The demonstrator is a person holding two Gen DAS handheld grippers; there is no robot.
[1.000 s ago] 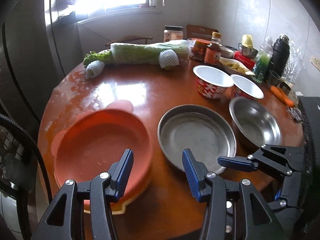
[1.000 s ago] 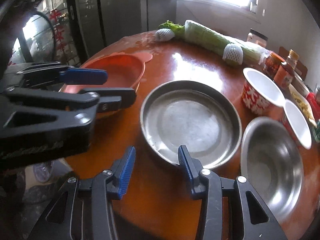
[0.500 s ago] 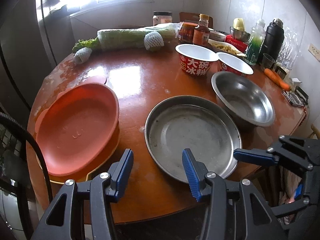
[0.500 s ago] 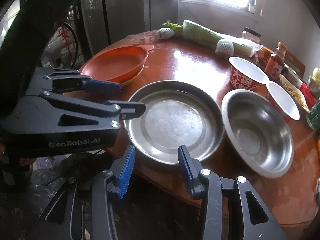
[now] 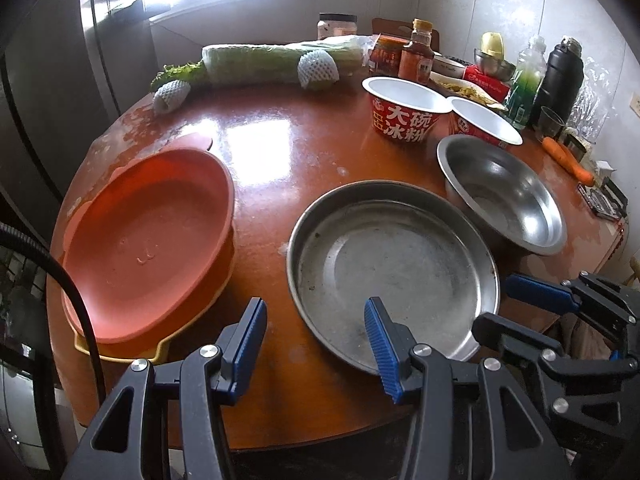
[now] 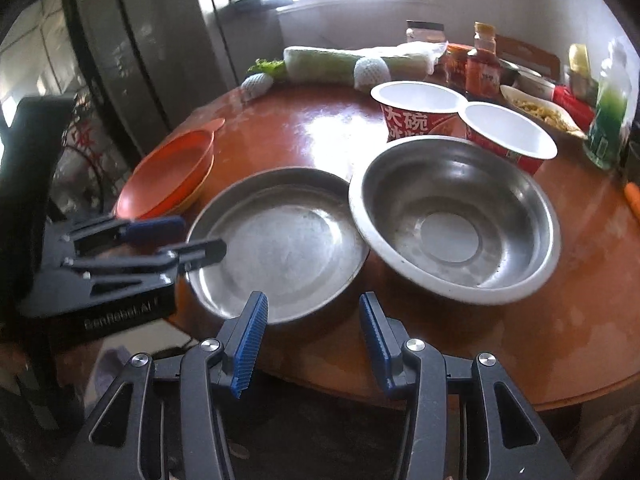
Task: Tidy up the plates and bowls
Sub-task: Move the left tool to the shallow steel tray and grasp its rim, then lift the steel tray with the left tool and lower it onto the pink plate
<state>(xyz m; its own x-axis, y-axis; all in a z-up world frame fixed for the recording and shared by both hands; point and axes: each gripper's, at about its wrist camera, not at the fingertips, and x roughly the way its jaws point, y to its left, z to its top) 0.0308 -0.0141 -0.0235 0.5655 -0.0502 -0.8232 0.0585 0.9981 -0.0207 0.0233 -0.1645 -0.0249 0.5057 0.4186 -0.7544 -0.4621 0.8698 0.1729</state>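
Observation:
A flat steel plate [image 5: 392, 264] [image 6: 280, 240] lies near the table's front edge. A deeper steel bowl [image 5: 504, 196] [image 6: 452, 220] sits to its right. Stacked orange plates [image 5: 148, 240] [image 6: 168, 176] rest at the left. Two red paper bowls [image 5: 404, 108] [image 6: 508, 132] stand behind. My left gripper [image 5: 314, 340] [image 6: 192, 238] is open and hovers at the steel plate's near-left rim, one finger over the plate and one outside. My right gripper [image 6: 312, 336] [image 5: 508, 308] hangs off the front edge between plate and bowl. Its jaws are opening with nothing between them.
A long wrapped cabbage [image 5: 280, 64] and foam-netted fruit [image 5: 318, 70] lie at the back. Sauce jars [image 5: 416, 58], a green bottle [image 5: 528, 80], a black flask [image 5: 560, 76] and a carrot [image 5: 568, 160] crowd the right rear. A black cable [image 5: 76, 300] hangs at the left.
Both grippers drew back to the table's front edge. The right one slid right, from facing the steel plate to the gap between plate and bowl, and its jaws widened slightly.

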